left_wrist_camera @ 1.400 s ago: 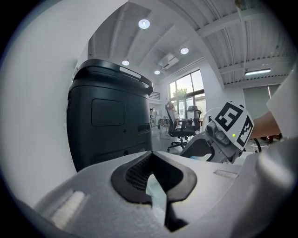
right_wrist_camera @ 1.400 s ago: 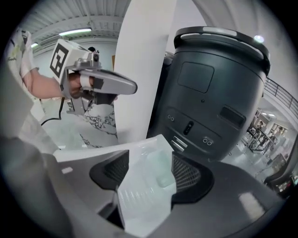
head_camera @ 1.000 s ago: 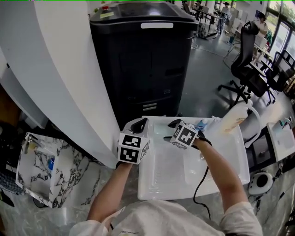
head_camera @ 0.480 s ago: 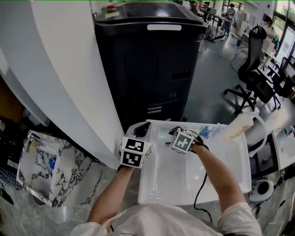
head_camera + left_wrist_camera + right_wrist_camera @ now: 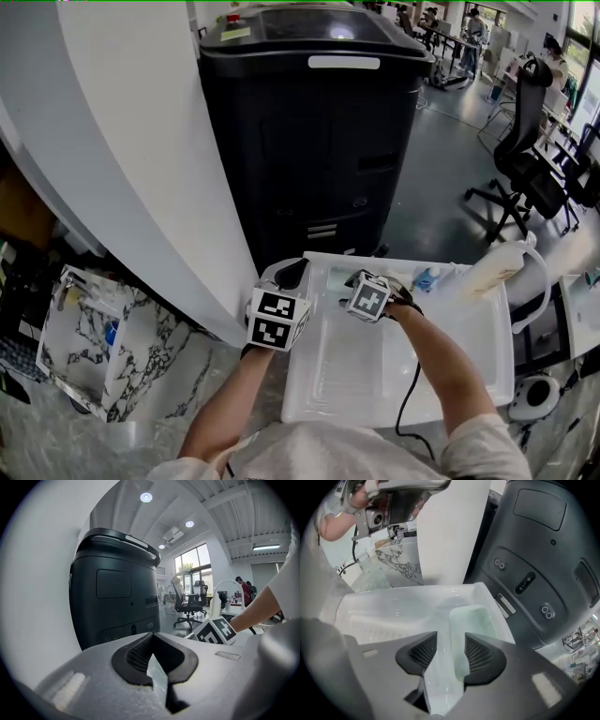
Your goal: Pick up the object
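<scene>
**Surface, near.** White plastic tray [image 5: 403,375], shallow with a ribbed floor, at 6 o'clock in head view, under both forearms. It rests on a marble-pattern counter [image 5: 159,370] that runs off toward 8 o'clock. A marble-pattern box [image 5: 70,328] sits at 9 o'clock. A black cable [image 5: 405,394] trails from the R arm across the tray.

**Tray, far end.** The pale green block [image 5: 337,277] [image 5: 472,620], the task's thing, is translucent w/ rounded corners. It lies flat in the tray's far corner nearest the cabinet, approx. 12 o'clock from the tray's middle. Small blue-capped bottle [image 5: 426,279] and tall white bottle [image 5: 495,269] are at 2–3 o'clock, by the tray's far R edge.

**Room, beyond.** Tall black cabinet [image 5: 309,131] [image 5: 115,602] [image 5: 543,564] at 12 o'clock, just behind the tray. White curved wall [image 5: 122,141] from 9 to 11 o'clock. Grey floor [image 5: 431,169] at 1 o'clock. Office chair [image 5: 525,159] [image 5: 187,604] at 2 o'clock, w/ desks and people farther back. Round ceiling lights [image 5: 146,497] show in left gripper view.

**Left gripper** [image 5: 289,272] [image 5: 152,639]. Clenched: pad tips meet, w/ only a thin wedge of light behind them and nothing between. It is held at the tray's L rim, pointing to 12 o'clock at the cabinet.

**Right gripper** [image 5: 349,289] [image 5: 451,641]. Released: jaws moderately apart and holding nothing. It hangs over the tray's far end. The green block lies just ahead of the jaws and below them, showing in the gap and past the R pad. Cannot tell whether any pad touches it.
</scene>
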The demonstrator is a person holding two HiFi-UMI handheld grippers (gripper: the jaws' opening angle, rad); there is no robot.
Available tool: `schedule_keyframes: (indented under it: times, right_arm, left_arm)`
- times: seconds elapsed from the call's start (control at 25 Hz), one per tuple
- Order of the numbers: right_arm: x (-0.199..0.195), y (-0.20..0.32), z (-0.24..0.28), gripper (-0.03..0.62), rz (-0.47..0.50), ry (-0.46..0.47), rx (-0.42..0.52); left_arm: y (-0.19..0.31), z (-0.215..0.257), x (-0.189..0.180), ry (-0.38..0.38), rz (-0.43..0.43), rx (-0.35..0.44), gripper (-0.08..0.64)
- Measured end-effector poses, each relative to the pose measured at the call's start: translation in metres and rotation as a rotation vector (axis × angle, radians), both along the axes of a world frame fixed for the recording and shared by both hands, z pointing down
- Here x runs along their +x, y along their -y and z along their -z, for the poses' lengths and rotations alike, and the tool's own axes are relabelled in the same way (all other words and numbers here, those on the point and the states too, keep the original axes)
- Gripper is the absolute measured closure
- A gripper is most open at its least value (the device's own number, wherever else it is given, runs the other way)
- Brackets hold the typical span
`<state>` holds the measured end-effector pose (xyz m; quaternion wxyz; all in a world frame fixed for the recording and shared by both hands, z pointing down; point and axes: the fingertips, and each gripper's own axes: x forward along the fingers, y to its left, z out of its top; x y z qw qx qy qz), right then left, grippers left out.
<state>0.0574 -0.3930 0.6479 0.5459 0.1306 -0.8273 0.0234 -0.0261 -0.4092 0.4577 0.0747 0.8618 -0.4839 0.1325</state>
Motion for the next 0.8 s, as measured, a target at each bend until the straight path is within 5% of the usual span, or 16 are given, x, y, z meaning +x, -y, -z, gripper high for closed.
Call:
schedule_keyframes:
  times: [0.8]
  right_arm:
    - [0.006,0.004,-0.018,0.562,0.013,-0.017,0.007]
  left_arm:
    - [0.006,-0.010,-0.007,0.009,0.013,-0.018,0.555]
